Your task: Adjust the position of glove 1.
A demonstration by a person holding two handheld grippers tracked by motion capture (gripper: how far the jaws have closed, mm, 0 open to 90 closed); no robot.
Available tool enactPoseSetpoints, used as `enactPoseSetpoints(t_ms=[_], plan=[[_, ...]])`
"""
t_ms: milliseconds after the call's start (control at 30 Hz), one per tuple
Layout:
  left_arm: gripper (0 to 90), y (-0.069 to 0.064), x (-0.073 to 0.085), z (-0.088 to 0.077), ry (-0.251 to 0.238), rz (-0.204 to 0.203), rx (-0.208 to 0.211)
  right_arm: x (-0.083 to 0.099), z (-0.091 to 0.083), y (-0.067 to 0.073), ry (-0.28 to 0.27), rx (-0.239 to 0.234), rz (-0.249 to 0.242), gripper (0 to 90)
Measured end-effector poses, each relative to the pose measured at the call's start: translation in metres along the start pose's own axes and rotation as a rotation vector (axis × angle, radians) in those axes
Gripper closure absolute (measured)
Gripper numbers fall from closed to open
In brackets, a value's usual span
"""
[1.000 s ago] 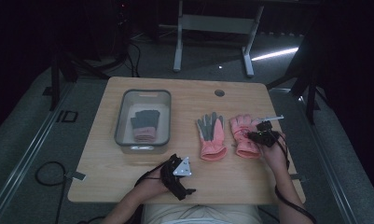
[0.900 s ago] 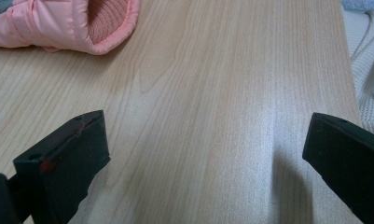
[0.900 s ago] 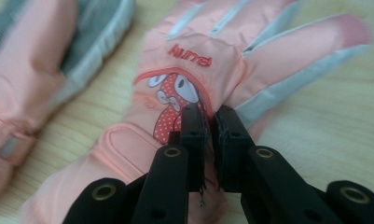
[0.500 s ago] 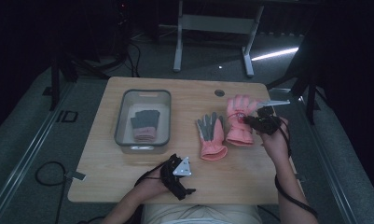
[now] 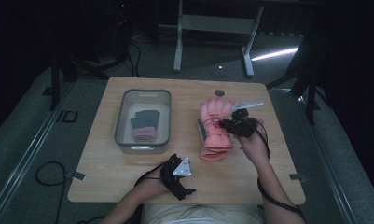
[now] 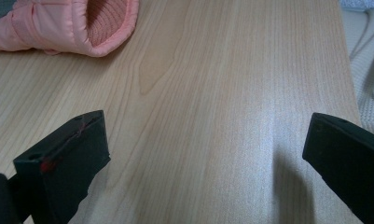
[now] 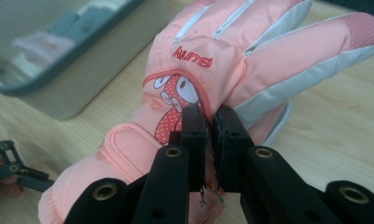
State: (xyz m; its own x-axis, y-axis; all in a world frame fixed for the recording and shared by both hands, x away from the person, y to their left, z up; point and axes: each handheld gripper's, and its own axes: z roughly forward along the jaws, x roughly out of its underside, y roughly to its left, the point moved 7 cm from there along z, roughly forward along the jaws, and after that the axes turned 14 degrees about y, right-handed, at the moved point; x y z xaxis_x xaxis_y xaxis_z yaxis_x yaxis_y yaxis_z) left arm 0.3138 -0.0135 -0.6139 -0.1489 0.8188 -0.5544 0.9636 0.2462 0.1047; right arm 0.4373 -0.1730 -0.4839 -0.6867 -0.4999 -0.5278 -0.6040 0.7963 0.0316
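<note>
Right tongs are pinched on the pink glove, which mostly hides a second glove under it on the worktop. Left tongs sit wide over bare wood, while the tray holds something folded — too dim to identify.

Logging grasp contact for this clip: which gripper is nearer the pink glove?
Right. The right gripper has its jaws pinched on the pink glove. The left gripper sits open near the table's front edge, apart from the glove's cuff.
</note>
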Motion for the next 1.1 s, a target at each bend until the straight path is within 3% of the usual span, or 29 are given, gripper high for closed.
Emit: enactPoseSetpoints(t_ms=[267,500,633,767,1100], plan=[[0.0,0.0,0.0,0.001,0.0,-0.004,0.001,0.007,0.022,-0.002,0.062,-0.002,-0.021,82.9],[0.0,0.001,0.0,0.001,0.003,-0.002,-0.001,0.012,0.05,-0.015,0.111,-0.009,0.013,79.2],[0.0,0.001,0.001,0.001,0.005,0.0,0.0,0.017,0.058,-0.02,0.114,0.032,0.031,75.9],[0.0,0.001,0.001,0.001,0.003,0.0,-0.001,0.022,0.065,-0.022,0.118,0.026,0.046,75.3],[0.0,0.002,0.0,0.001,0.0,-0.014,0.007,0.016,0.052,-0.021,0.067,-0.01,0.061,65.3]])
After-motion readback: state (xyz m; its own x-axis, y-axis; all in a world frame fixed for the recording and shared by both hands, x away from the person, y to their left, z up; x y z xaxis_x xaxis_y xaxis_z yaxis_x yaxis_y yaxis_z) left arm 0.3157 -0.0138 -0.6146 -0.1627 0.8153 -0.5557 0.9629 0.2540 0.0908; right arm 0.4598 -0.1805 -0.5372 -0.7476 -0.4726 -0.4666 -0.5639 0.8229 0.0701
